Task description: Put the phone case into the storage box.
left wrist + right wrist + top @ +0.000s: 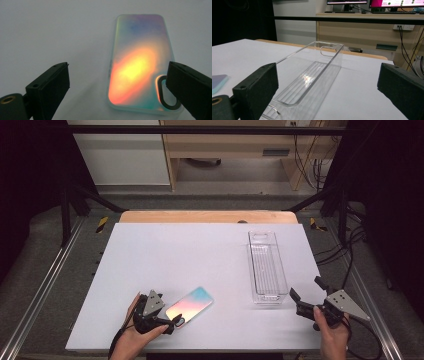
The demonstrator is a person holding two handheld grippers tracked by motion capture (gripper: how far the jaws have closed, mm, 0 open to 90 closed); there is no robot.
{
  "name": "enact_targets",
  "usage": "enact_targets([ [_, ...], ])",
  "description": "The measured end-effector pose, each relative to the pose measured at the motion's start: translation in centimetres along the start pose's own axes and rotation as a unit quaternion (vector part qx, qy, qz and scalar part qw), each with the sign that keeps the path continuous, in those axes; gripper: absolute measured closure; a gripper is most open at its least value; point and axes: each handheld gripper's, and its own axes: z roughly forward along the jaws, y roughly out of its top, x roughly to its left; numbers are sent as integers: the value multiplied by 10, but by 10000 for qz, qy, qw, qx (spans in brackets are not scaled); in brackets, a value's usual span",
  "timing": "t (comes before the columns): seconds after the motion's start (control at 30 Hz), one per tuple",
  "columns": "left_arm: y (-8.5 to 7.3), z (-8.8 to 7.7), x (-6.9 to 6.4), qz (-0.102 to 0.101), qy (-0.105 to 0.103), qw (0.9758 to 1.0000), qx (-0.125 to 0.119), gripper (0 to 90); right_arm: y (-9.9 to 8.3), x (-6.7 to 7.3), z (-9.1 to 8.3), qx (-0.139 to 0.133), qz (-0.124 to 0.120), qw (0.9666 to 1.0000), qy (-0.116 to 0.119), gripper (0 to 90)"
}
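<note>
An iridescent phone case [190, 303] [137, 62] lies flat on the white tabletop [175, 250], near the front left. My left gripper [172, 320] [118, 75] is at its near end, open. One jaw overlaps the corner with the camera cutout, and neither pad presses on the case. A clear plastic bin [266, 265] [312, 72] stands lengthwise on the right, with nothing in it. My right gripper [305, 300] [327, 82] hovers open just in front of the bin's near end, nothing between its jaws. An edge of the case [218, 82] shows at the left of the right gripper view.
A wooden table edge [207, 216] runs behind the white surface. Metal rails [45, 280] flank the table on both sides, and cables [350, 255] hang at the right. A wooden desk [367, 27] with monitors stands beyond the table.
</note>
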Motion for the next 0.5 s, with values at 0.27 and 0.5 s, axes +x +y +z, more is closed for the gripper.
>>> enact_targets([
  [0.27, -2, 3, -1, 36, -201, 9998, 85, 45, 0, 1, 1, 47, -16, 10000, 17, 37],
  [0.5, -2, 8, -5, 37, -400, 9990, 211, 47, -1, 2, 3, 82, -15, 10000, 13, 37],
])
